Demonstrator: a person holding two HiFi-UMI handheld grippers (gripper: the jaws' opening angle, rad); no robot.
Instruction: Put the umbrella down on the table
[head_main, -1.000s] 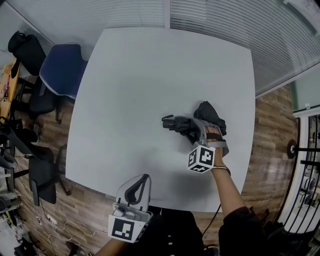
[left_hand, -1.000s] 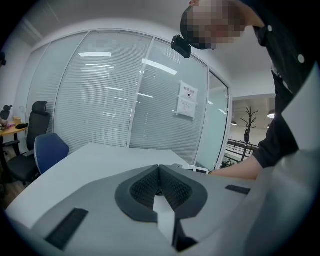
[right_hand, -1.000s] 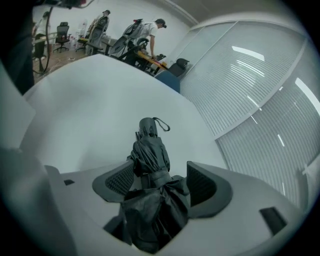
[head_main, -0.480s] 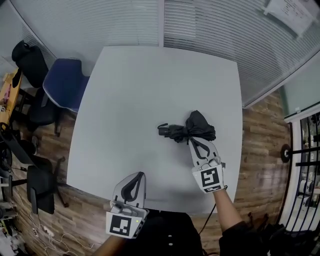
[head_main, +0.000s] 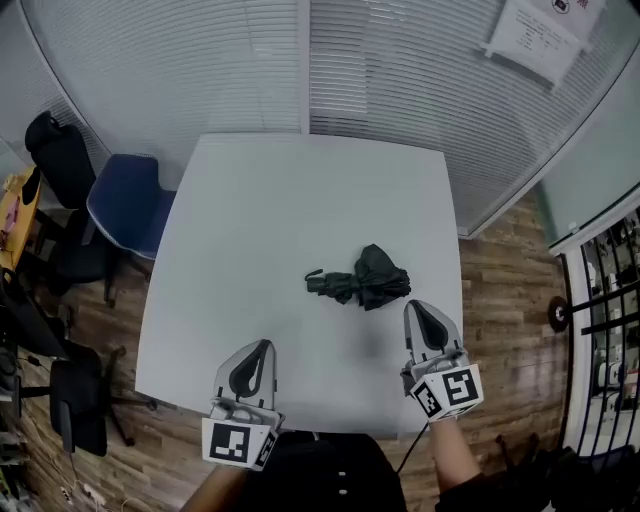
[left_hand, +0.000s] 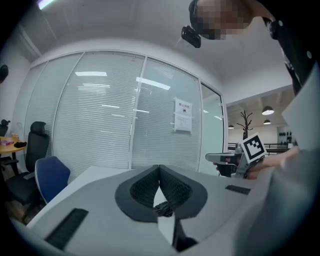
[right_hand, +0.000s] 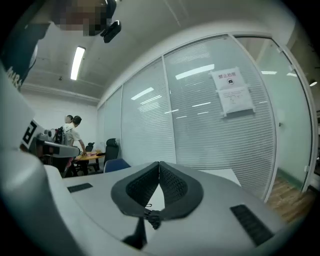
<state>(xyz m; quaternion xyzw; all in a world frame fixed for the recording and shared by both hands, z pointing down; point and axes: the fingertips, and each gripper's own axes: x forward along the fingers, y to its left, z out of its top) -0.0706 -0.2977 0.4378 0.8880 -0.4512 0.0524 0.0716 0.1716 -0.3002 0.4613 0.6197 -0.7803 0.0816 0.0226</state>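
Umbrella: the folded black umbrella (head_main: 365, 282) lies flat on the table (head_main: 250, 200). It is ahead of your right tool (head_main: 415, 309) and a little to that tool's left, near it but clear of it.
From the left tool: the umbrella is ahead of your left tool (head_main: 264, 346) and off to its right, well apart from it.
Lie of the umbrella: the thin handle end points toward your left tool's side. The bunched cloth is on your right tool's side.
Right tool: its jaws are pressed together with nothing between them. It is held over the near edge of the table and points about level toward the glass wall (head_main: 400, 90).
Left tool: its jaws are also pressed together and empty. It is held over the near edge beside the other tool and points the same way.
Contact: neither tool touches the umbrella, and nothing holds it up but the table.
Done: by how things lie, you have set the umbrella down and let it go, so the task looks complete.
Left to do: nothing that shows. At most, keep both tools clear of the umbrella.
Steadiness: the umbrella sits well in from every table edge, ahead of both tools, so it looks unlikely to slip off.
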